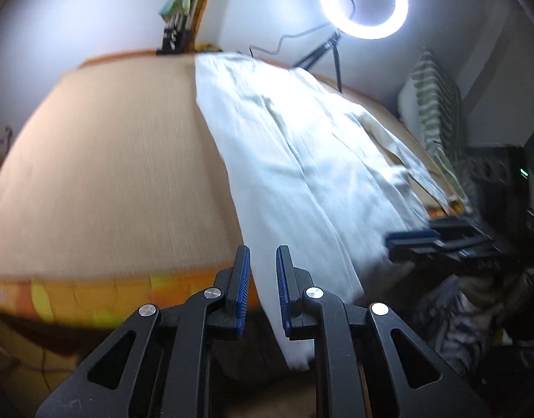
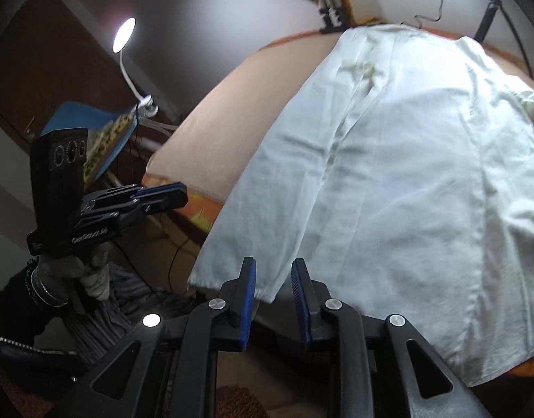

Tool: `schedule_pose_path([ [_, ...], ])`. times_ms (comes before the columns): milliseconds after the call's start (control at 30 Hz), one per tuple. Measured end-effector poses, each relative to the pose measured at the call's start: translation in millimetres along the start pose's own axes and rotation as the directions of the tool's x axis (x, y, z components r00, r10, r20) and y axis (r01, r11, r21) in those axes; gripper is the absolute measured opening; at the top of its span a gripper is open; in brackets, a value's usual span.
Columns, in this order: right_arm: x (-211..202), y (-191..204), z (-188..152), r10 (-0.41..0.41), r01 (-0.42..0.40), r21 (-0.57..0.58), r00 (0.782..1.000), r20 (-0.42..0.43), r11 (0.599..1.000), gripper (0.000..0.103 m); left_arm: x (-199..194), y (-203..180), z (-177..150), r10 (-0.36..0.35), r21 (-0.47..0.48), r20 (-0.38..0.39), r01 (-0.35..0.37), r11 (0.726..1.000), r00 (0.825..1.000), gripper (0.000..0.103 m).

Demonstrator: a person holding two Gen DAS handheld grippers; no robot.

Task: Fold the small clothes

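White garment lies lengthwise ahead on the bed. Left tool and right tool hover slightly parted, apparently empty, at its near hem; right is nearer.

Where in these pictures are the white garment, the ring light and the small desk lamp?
white garment (image 2: 406, 181): right wrist view, on the middle of the spread cloth.
ring light (image 1: 363, 6): left wrist view, on the glowing ring's right side (image 1: 401, 7).
desk lamp (image 2: 124, 35): right wrist view, on its lit head.
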State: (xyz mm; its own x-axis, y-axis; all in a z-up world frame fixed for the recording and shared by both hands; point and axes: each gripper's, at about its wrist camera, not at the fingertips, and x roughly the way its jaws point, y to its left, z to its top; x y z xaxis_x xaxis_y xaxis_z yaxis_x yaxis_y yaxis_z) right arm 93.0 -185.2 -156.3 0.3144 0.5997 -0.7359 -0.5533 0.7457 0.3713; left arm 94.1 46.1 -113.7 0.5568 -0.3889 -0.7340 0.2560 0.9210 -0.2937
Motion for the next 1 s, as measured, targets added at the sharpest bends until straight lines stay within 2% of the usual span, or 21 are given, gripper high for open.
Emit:
schedule_pose_path([
  [133,-14,-17,5,-0.044,0.043,0.021,0.997,0.066,0.999,0.023,29,-2,28,0.047,0.025,0.021,-0.048,0.999,0.999,0.014],
  [233,-19,-31,9,-0.048,0.042,0.060,0.993,0.104,0.997,0.023,43,-9,34,0.085,0.078,0.024,-0.086,0.993,0.996,0.014],
  [333,-28,-42,9,-0.055,0.044,0.085,0.989,0.136,0.995,0.023,55,-8,41,0.103,0.118,-0.004,-0.101,0.988,0.995,0.014],
  [567,-48,-59,11,-0.080,0.056,0.122,0.976,0.205,0.991,0.023,82,-10,36,0.119,0.130,-0.079,-0.109,0.986,0.990,0.014],
  [700,-62,-73,7,-0.101,0.065,0.155,0.967,0.234,0.986,0.025,83,-11,36,0.122,0.143,-0.072,-0.111,0.984,0.990,0.014],
  [833,-81,-96,1,-0.138,0.077,0.222,0.953,0.269,0.972,0.031,80,-17,39,0.141,0.164,-0.068,-0.128,0.978,0.988,0.014],
  [933,-100,-116,-6,-0.183,0.101,0.275,0.939,0.292,0.956,0.038,71,-28,45,0.125,0.175,-0.031,-0.118,0.977,0.992,0.014],
  [967,-108,-124,-9,-0.206,0.114,0.297,0.932,0.298,0.948,0.040,68,-32,48,0.117,0.178,-0.018,-0.111,0.978,0.993,0.015],
  [1000,-114,-131,-12,-0.226,0.127,0.315,0.926,0.303,0.941,0.040,64,-38,52,0.105,0.182,-0.003,-0.103,0.978,0.994,0.023],
])
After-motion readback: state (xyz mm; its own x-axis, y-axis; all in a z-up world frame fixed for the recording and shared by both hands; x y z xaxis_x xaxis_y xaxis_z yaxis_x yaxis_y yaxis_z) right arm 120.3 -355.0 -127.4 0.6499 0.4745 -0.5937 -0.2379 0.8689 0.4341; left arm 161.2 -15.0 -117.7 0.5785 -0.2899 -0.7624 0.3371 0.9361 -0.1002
